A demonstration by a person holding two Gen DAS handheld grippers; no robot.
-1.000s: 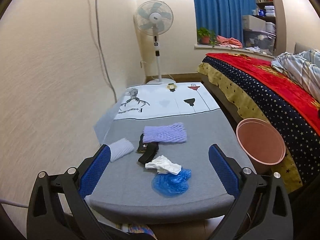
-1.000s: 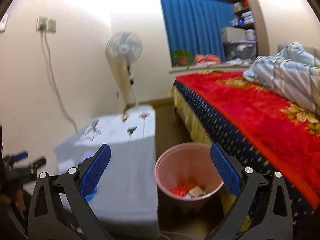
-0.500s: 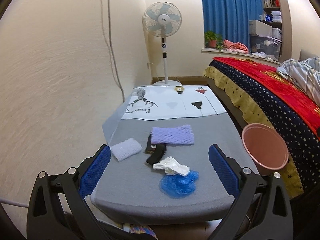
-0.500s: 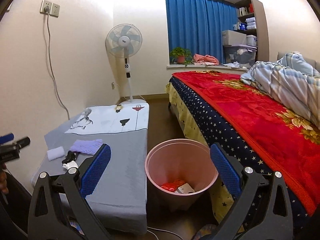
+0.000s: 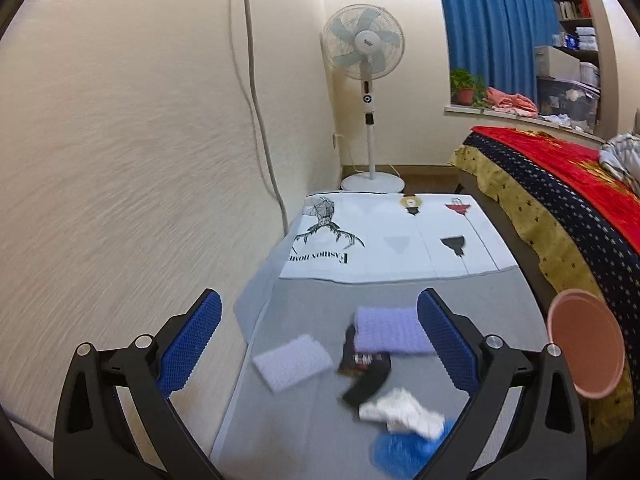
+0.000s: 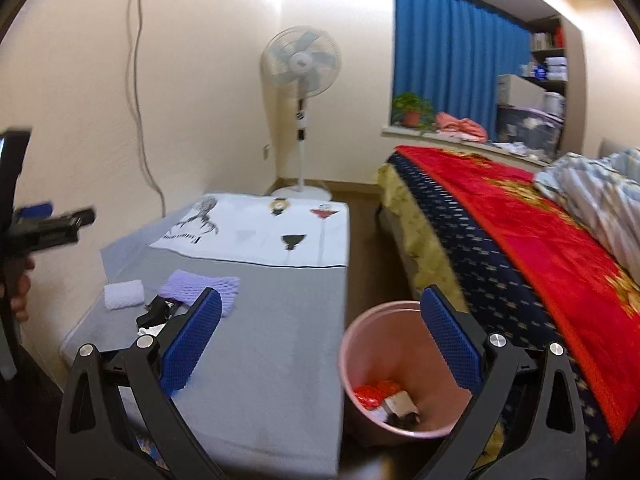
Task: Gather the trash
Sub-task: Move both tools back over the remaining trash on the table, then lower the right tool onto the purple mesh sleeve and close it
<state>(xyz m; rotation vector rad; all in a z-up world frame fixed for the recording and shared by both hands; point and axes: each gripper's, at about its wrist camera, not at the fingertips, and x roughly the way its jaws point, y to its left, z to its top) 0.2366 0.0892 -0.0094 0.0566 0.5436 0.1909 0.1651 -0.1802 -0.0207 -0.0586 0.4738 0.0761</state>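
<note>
Trash: scraps lie clustered on the grey table (image 5: pixel 304 420), at 6 o'clock in the left wrist view, 9 o'clock in the right.
Left gripper (image 5: pixel 320 340): jaws spread wide, holding nothing, above the table's near end.
Right gripper (image 6: pixel 322 334): jaws likewise wide apart and empty, above the table edge and bin.
White foam net (image 5: pixel 294 361): left of the cluster, apart from the rest.
Purple foam net (image 5: pixel 390 330): overlapping the black wrapper (image 5: pixel 366 376).
White tissue (image 5: pixel 402 414): touching the wrapper and the blue plastic (image 5: pixel 400 452).
Pink bin (image 6: pixel 360 360): on the floor between table and bed (image 6: pixel 540 248), holding red and white scraps.
Fan (image 5: pixel 364 50): 12 o'clock, beyond the table.
</note>
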